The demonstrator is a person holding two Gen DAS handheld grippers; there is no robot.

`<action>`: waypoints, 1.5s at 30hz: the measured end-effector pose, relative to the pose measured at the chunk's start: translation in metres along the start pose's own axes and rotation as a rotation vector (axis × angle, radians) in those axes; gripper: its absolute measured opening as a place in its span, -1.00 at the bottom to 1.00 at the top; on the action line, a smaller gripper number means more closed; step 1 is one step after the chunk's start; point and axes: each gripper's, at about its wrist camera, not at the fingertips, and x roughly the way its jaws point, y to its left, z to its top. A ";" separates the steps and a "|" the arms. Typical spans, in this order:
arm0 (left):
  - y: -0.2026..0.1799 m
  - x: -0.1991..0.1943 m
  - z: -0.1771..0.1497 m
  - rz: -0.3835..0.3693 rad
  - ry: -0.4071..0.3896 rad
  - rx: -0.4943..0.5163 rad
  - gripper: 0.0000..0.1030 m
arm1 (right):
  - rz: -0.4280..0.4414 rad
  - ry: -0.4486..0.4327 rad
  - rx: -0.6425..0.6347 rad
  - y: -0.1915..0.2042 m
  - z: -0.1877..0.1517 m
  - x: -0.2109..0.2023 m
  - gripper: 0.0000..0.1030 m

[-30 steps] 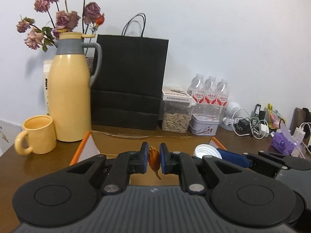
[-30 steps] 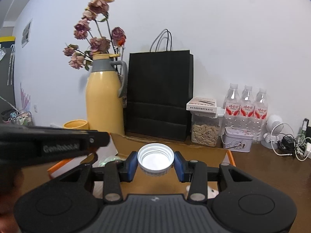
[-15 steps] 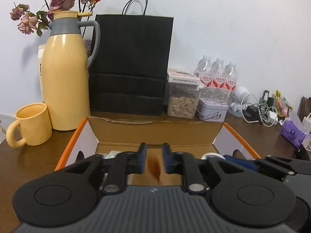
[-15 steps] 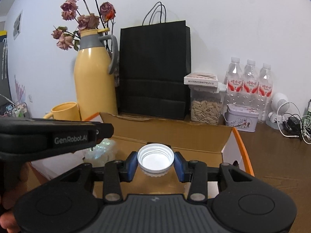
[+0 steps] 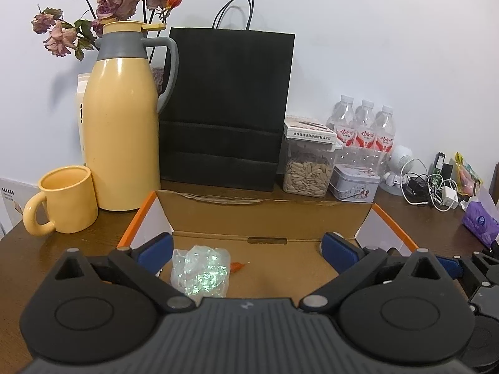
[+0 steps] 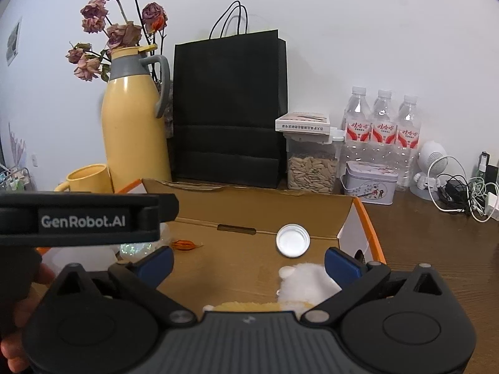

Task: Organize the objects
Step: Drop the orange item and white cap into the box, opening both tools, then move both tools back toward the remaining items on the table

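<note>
Cardboard box [image 6: 255, 215] holding white cap [image 6: 292, 239], plush (half hidden) [image 6: 307, 283], both grippers [image 5: 247, 246] [image 6: 248, 260] spread, empty.

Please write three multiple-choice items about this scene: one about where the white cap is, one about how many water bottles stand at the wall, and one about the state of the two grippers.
1. Where is the white cap?
A. in the cardboard box
B. in the yellow mug
C. on the tin

2. How many water bottles are there?
A. two
B. three
C. five

3. The left gripper and right gripper are:
A. both shut
B. one open
C. both open

Answers: 1 A, the cap lies on the box floor; 2 B, three capped necks show; 3 C, the fingers stand wide apart and hold nothing.
</note>
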 end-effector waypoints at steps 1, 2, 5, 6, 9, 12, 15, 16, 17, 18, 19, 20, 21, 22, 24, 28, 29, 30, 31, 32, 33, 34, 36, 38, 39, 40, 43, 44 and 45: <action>0.000 -0.001 0.001 -0.001 -0.003 -0.002 1.00 | -0.003 -0.003 0.000 0.000 0.000 -0.001 1.00; 0.000 -0.002 0.001 -0.001 -0.006 -0.003 1.00 | -0.005 -0.005 -0.001 0.000 0.000 -0.002 1.00; 0.000 -0.006 0.003 -0.002 -0.016 -0.003 1.00 | -0.009 -0.013 -0.004 0.001 0.001 -0.006 1.00; -0.001 -0.009 0.004 -0.002 -0.021 -0.003 1.00 | -0.011 -0.016 -0.006 0.001 0.001 -0.008 1.00; -0.001 -0.018 0.006 -0.003 -0.042 -0.002 1.00 | -0.015 -0.027 -0.012 0.003 0.002 -0.013 1.00; 0.003 -0.031 0.007 0.002 -0.065 -0.018 1.00 | -0.022 -0.031 -0.018 0.004 0.002 -0.020 1.00; 0.010 -0.046 0.006 0.003 -0.074 -0.027 1.00 | -0.023 -0.027 -0.013 0.006 0.001 -0.030 1.00; 0.012 -0.050 0.006 0.006 -0.076 -0.025 1.00 | -0.024 -0.028 -0.013 0.007 0.000 -0.033 1.00; 0.014 -0.055 0.005 0.008 -0.078 -0.024 1.00 | -0.025 -0.028 -0.016 0.007 0.000 -0.038 1.00; 0.016 -0.060 0.004 0.009 -0.078 -0.022 1.00 | -0.028 -0.025 -0.023 0.009 -0.002 -0.043 1.00; 0.018 -0.065 0.003 0.011 -0.075 -0.018 1.00 | -0.031 -0.022 -0.028 0.010 -0.003 -0.046 1.00; 0.020 -0.069 0.003 0.013 -0.073 -0.014 1.00 | -0.035 -0.017 -0.033 0.011 -0.004 -0.051 1.00; 0.023 -0.073 0.002 0.019 -0.070 -0.011 1.00 | -0.038 -0.011 -0.037 0.012 -0.004 -0.054 1.00; 0.025 -0.077 0.002 0.022 -0.070 -0.009 1.00 | -0.041 -0.003 -0.042 0.012 -0.006 -0.058 1.00; 0.031 -0.086 0.001 0.029 -0.066 -0.007 1.00 | -0.047 0.007 -0.043 0.013 -0.007 -0.065 1.00; 0.041 -0.103 -0.003 0.036 -0.050 0.000 1.00 | -0.048 0.028 -0.037 0.013 -0.011 -0.082 1.00; 0.044 -0.107 -0.004 0.040 -0.047 0.001 1.00 | -0.049 0.035 -0.039 0.014 -0.013 -0.085 1.00; 0.047 -0.111 -0.006 0.043 -0.044 0.002 1.00 | -0.050 0.041 -0.041 0.015 -0.014 -0.088 1.00; 0.049 -0.115 -0.008 0.045 -0.040 0.004 1.00 | -0.050 0.049 -0.045 0.017 -0.016 -0.092 1.00; 0.053 -0.119 -0.010 0.047 -0.032 0.004 1.00 | -0.050 0.056 -0.048 0.018 -0.018 -0.095 1.00; 0.056 -0.122 -0.012 0.049 -0.025 0.003 1.00 | -0.049 0.063 -0.050 0.019 -0.020 -0.098 1.00; 0.059 -0.125 -0.014 0.052 -0.018 0.001 1.00 | -0.048 0.070 -0.049 0.019 -0.023 -0.101 1.00; 0.066 -0.131 -0.019 0.059 -0.002 -0.002 1.00 | -0.046 0.089 -0.044 0.020 -0.027 -0.105 1.00; 0.072 -0.137 -0.025 0.068 0.012 -0.003 1.00 | -0.046 0.114 -0.036 0.020 -0.032 -0.108 1.00; 0.075 -0.140 -0.028 0.073 0.018 -0.003 1.00 | -0.048 0.123 -0.035 0.020 -0.034 -0.108 1.00; 0.079 -0.143 -0.031 0.079 0.027 -0.004 1.00 | -0.051 0.136 -0.035 0.021 -0.037 -0.109 1.00; 0.088 -0.149 -0.042 0.087 0.048 -0.008 1.00 | -0.065 0.170 -0.031 0.022 -0.045 -0.108 1.00; 0.091 -0.151 -0.045 0.088 0.056 -0.010 1.00 | -0.071 0.180 -0.026 0.021 -0.047 -0.107 1.00; 0.094 -0.153 -0.049 0.091 0.062 -0.013 1.00 | -0.079 0.190 -0.017 0.021 -0.049 -0.106 1.00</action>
